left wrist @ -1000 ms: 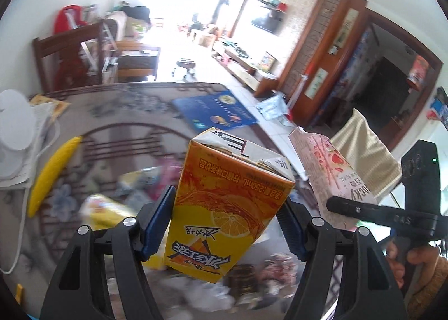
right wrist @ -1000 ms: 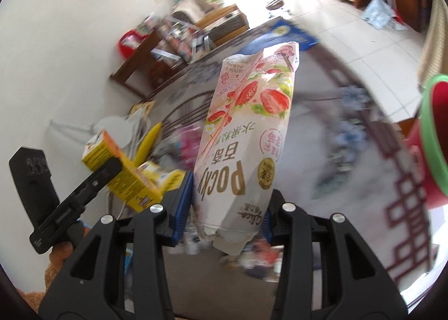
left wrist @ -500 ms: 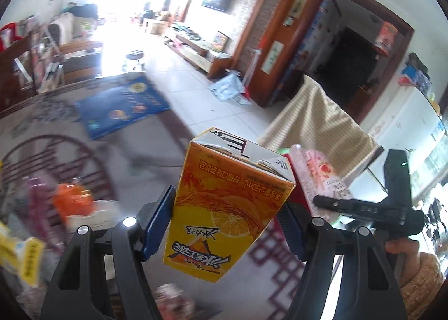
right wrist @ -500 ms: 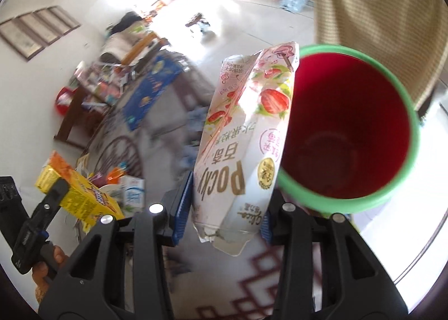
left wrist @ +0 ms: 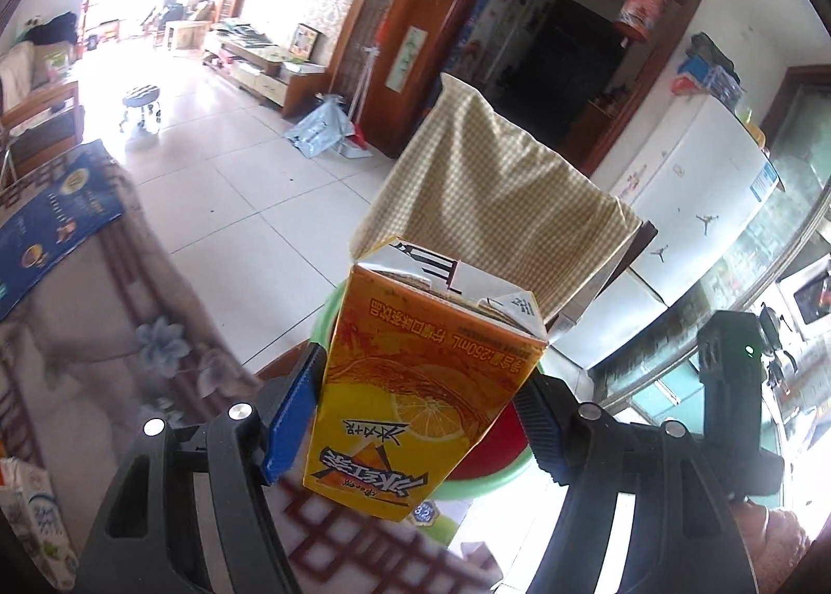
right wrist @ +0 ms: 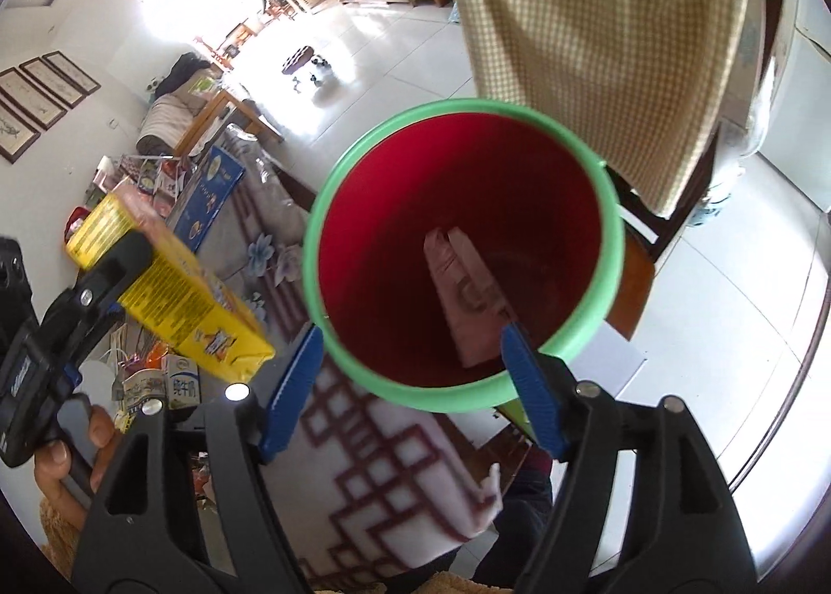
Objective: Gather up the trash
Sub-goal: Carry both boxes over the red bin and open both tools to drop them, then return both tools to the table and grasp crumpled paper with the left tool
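Observation:
My left gripper [left wrist: 423,417] is shut on an orange juice carton [left wrist: 420,386] and holds it just left of a red bucket with a green rim [right wrist: 615,235]. The bucket's rim also shows behind the carton in the left wrist view [left wrist: 324,313]. In the right wrist view the carton [right wrist: 171,282] sits in the left gripper [right wrist: 93,298] beside the bucket. My right gripper [right wrist: 415,365] is open and empty above the bucket's near rim. The pink Pocky box [right wrist: 467,303] lies inside the bucket.
A chair draped in checked cloth [right wrist: 597,23] stands behind the bucket. The patterned tablecloth [right wrist: 384,469] holds a milk carton [right wrist: 182,386], other wrappers and a blue box [left wrist: 52,225]. Tiled floor [left wrist: 249,189] lies beyond the table's edge.
Both grippers swung from the table to the bucket. My right gripper opened and the Pocky box dropped into the bucket. My left gripper still holds the juice carton.

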Demonstrator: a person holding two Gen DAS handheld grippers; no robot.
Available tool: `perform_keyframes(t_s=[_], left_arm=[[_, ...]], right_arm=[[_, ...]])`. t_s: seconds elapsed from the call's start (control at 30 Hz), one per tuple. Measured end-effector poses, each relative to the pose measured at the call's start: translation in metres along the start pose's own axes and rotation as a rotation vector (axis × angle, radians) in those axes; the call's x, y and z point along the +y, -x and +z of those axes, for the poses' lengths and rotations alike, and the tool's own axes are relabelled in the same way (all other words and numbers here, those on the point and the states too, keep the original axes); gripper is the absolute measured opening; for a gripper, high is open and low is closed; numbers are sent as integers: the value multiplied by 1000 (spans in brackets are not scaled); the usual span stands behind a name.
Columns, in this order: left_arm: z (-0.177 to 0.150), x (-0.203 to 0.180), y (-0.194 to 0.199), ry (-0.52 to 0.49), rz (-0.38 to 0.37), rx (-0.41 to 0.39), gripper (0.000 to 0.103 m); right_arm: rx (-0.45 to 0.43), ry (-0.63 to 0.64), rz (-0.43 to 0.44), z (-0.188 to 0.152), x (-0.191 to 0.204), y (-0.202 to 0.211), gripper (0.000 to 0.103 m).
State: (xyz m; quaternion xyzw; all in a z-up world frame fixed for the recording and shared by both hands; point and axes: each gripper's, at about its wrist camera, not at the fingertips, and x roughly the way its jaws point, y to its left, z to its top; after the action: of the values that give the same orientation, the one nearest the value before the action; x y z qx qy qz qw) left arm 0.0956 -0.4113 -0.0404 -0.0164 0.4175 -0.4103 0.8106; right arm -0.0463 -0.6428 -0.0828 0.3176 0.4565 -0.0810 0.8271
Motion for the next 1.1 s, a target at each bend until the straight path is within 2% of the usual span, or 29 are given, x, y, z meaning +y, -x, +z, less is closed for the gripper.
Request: perform_keyframes(t_s=[0.27, 0.33, 0.4, 0.5, 0.67, 0.8, 1.0, 1.1], left_arm=[[21, -32, -47, -45, -9, 21, 69], [24, -37, -55, -51, 5, 29, 74], [26, -41, -59, -44, 8, 26, 84], [26, -41, -53, -35, 14, 10, 89], [17, -32, -28, -30, 41, -26, 89], [6, -18, 1, -7, 97, -66, 89], [-20, 20, 50, 60, 204, -105, 89], [-36, 52, 82, 113, 268, -126, 89]], right_arm=[[-29, -49, -32, -9, -39, 26, 71], [-36, -57, -38, -10, -46, 33, 71], [-42, -64, -41, -11, -52, 38, 71], [-49, -66, -39, -10, -54, 41, 71], [-46, -21, -26, -9, -39, 35, 71], [-36, 45, -12, -8, -17, 27, 71], [4, 150, 26, -11, 30, 8, 73], [34, 202, 45, -18, 57, -4, 74]])
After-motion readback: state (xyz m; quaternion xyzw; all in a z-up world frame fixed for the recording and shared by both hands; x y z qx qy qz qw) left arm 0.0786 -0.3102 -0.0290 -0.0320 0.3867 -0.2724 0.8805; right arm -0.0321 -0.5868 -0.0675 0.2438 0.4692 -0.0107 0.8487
